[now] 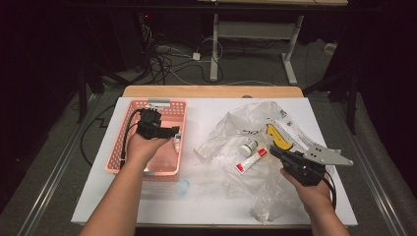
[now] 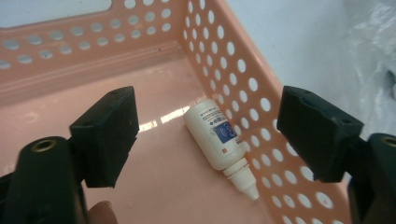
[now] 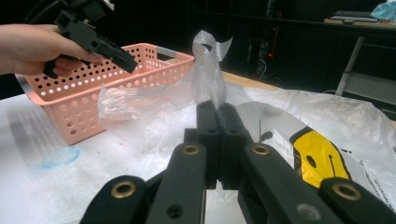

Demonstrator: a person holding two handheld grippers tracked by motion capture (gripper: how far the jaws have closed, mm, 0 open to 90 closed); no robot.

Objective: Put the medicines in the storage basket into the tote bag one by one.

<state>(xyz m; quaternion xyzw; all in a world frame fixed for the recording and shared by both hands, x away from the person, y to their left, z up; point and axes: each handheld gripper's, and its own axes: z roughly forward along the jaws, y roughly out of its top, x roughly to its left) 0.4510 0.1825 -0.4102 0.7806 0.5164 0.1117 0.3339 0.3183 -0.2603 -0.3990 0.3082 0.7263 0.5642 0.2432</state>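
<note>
Fingers of the left gripper (image 2: 205, 140) stand spread wide above the floor of the pink perforated plastic basket (image 2: 93, 51), pinching nothing; the small white plastic dropper bottle with a blue label (image 2: 218, 137) lies on its side between and beyond them, nearer the right-hand finger, its body against the basket's side wall and its nozzle pointing toward the camera; neither pad touches it. In the high view the left gripper (image 1: 169, 132) sits over the basket (image 1: 129, 113) with the bottle (image 1: 176, 143) just below its tips. Fingers of the right gripper (image 3: 219, 140) are pressed together; they close on the thin clear plastic bag (image 3: 208, 60), a peak of which rises just beyond the tips, though the exact pinch point is hidden behind the pads. In the high view the right gripper (image 1: 274, 153) lies just beside a white tube with a red cap (image 1: 251, 160) and a small white bottle with a green cap (image 1: 249, 147), both seen through the crumpled film; print on the labels is too small to read; the bag's yellow smiling-face mark (image 3: 320, 161) is partly cut off by the gripper body.
</note>
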